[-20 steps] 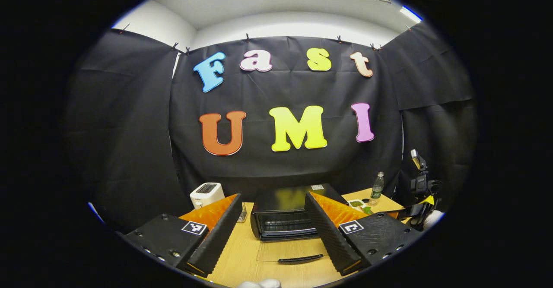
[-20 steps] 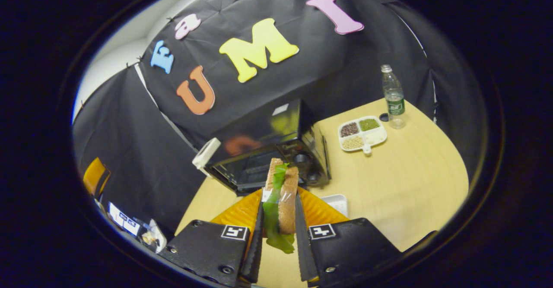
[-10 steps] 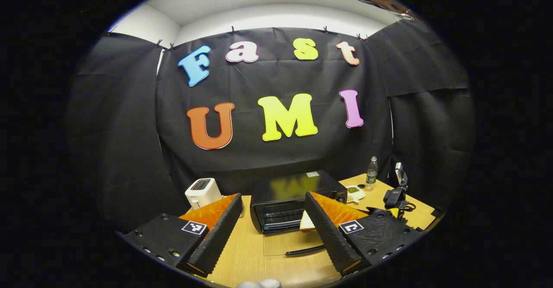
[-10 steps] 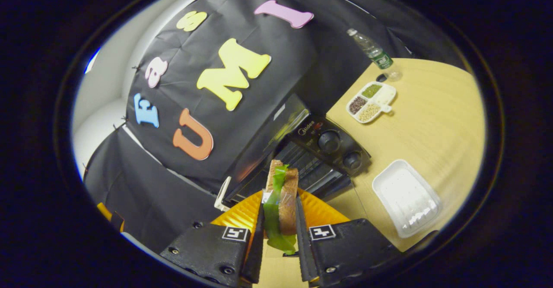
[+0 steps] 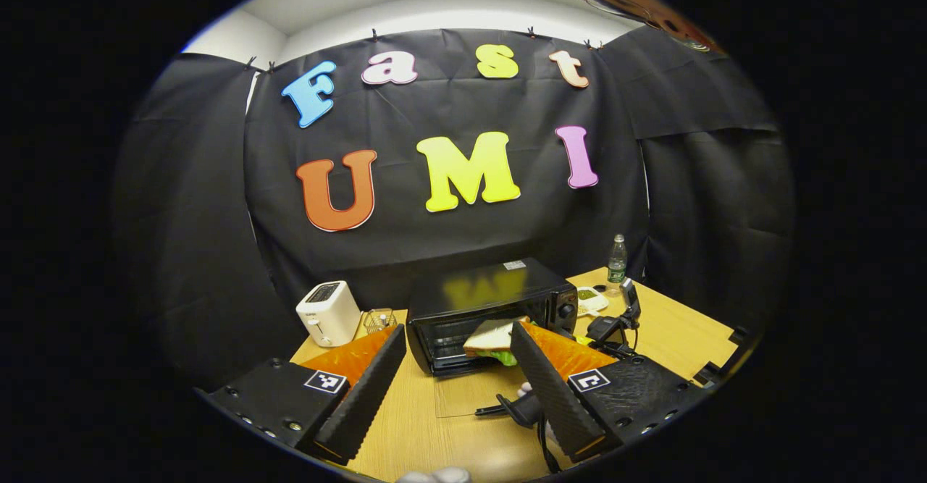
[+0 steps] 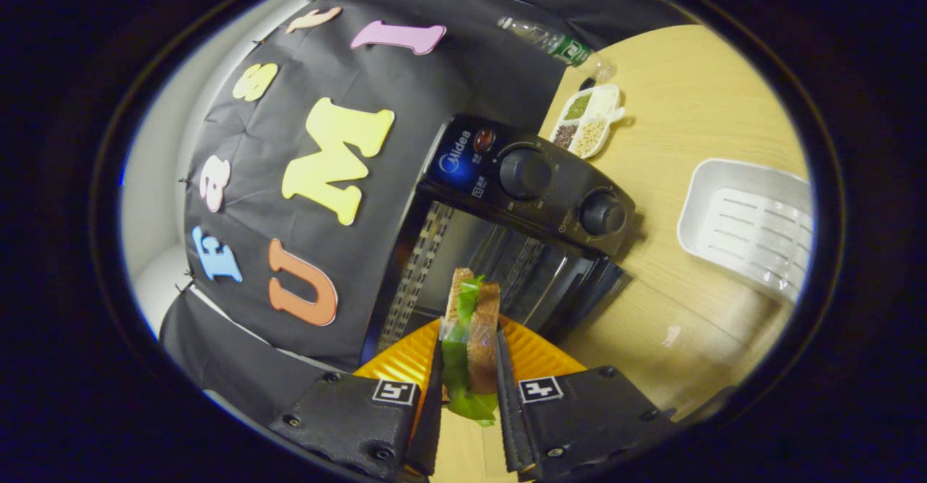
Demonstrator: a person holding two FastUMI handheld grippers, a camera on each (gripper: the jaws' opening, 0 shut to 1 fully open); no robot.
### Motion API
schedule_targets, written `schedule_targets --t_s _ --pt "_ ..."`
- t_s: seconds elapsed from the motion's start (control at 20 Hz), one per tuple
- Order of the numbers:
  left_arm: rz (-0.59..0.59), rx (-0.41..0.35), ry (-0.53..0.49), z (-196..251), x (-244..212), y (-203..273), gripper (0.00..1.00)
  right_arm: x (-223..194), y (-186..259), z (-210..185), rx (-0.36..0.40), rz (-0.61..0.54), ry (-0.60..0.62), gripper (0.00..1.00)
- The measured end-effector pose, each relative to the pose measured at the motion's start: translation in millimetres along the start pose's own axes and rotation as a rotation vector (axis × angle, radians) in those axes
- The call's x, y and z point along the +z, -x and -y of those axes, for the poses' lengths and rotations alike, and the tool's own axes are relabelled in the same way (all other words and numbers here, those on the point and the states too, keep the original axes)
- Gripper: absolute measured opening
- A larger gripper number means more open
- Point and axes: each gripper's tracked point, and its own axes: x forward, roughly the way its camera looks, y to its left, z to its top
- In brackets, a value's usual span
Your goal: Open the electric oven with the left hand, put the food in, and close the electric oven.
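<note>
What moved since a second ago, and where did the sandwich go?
The right gripper carried the sandwich up to the oven's open mouth; in the left gripper view the sandwich now shows at the opening. The left gripper pulled back a little. Same as before: oven door down, right gripper gripping the sandwich, left gripper open.

Black oven (image 6: 507, 200) — door down; sandwich (image 6: 471, 324) edge-up at its mouth.

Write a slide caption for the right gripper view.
Right gripper carries a sandwich toward the open electric oven.
</note>
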Motion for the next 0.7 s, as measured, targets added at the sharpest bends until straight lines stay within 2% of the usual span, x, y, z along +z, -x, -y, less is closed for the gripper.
schedule_targets --t_s 0.2,0.4,0.6,0.7 --pt "-0.017 0.003 0.001 -5.7 -9.8 -4.8 0.95 -8.9 -29.0 5.9 -0.006 0.012 -0.029 0.38" --pt "-0.038 0.007 0.011 -12.2 -15.7 -8.3 0.95 -18.1 -44.3 14.1 -0.037 0.031 -0.079 0.35" --pt "-0.034 0.012 0.017 -16.2 -15.6 -7.0 0.95 -24.4 -48.3 18.5 -0.057 0.015 -0.057 0.41" --pt "-0.035 0.008 0.014 -14.9 -15.9 -5.8 0.96 -22.2 -50.6 17.4 -0.067 0.0 0.02 0.45"
